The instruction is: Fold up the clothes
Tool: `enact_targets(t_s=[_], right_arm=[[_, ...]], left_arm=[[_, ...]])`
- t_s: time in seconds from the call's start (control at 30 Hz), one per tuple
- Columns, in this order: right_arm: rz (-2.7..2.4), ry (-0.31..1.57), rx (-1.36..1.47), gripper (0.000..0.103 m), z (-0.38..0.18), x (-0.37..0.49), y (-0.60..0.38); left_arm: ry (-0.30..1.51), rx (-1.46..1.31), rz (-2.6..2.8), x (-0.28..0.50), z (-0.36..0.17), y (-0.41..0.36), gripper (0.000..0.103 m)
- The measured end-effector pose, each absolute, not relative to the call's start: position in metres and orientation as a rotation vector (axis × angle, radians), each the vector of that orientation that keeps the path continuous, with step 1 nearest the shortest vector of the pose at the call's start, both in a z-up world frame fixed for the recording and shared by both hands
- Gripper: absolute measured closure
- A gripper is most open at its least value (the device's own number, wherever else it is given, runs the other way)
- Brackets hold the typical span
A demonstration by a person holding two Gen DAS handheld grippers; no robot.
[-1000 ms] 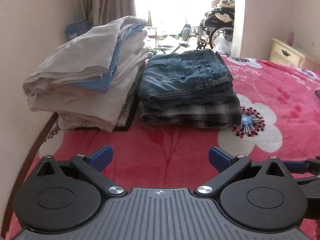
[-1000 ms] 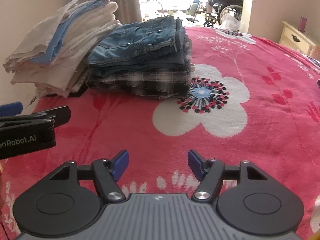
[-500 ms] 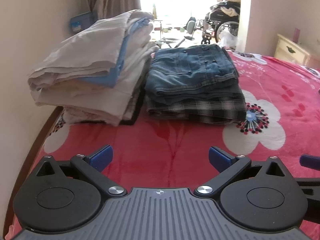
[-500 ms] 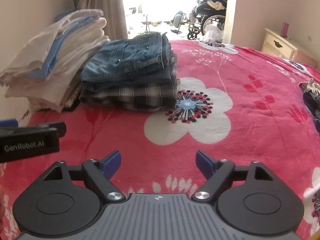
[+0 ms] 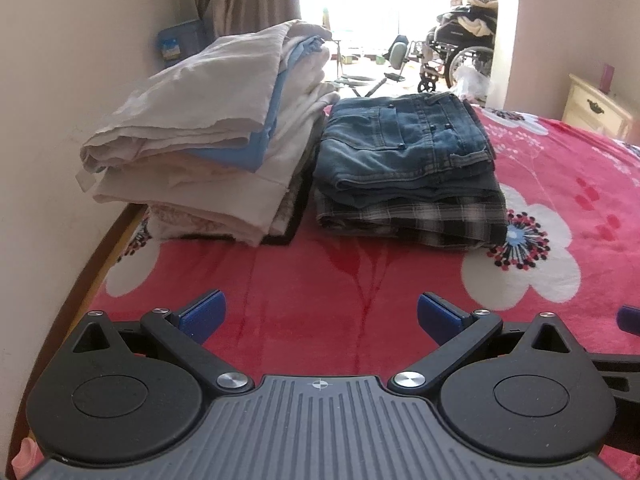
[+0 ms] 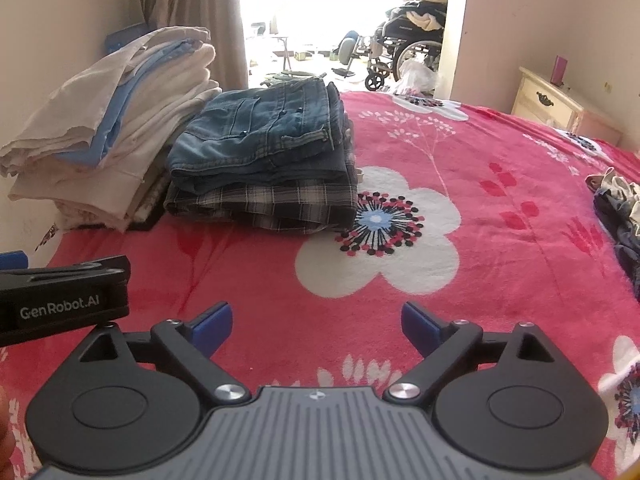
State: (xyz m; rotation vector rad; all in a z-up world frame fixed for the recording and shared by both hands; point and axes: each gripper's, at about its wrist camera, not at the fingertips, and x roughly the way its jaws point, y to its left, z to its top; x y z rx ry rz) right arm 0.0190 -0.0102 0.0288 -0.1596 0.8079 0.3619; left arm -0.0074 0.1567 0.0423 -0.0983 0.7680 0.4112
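Two folded stacks sit on the red floral bedspread (image 5: 304, 304). The cream and blue stack (image 5: 208, 152) stands by the left wall; it also shows in the right wrist view (image 6: 104, 148). Beside it lies a stack of folded jeans (image 5: 404, 148) on a plaid garment (image 5: 412, 220), also seen in the right wrist view (image 6: 264, 148). My left gripper (image 5: 318, 314) is open and empty, low over the bedspread in front of the stacks. My right gripper (image 6: 316, 328) is open and empty, to its right. A heap of unfolded clothes (image 6: 620, 216) lies at the right edge.
The wall and the wooden bed edge (image 5: 80, 280) run along the left. A cream nightstand (image 6: 556, 104) stands at the back right. A wheelchair piled with clothes (image 6: 408, 40) sits beyond the bed in a bright doorway. The left gripper's body (image 6: 64, 300) shows in the right wrist view.
Both grippers have drawn back from the folded stacks. The right gripper's jaws have opened wider, and the unfolded heap has come into its view at the right.
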Motion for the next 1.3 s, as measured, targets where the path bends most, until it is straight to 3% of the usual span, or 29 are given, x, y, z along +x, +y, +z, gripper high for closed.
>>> enact_targets(t_s=[1.3], right_arm=[[0.359, 0.777, -0.21, 0.006, 0.0288, 0.0134, -0.0088]], left_arm=[[0.753, -0.088, 0.42, -0.0101, 0.0434, 0.1587, 0.0]])
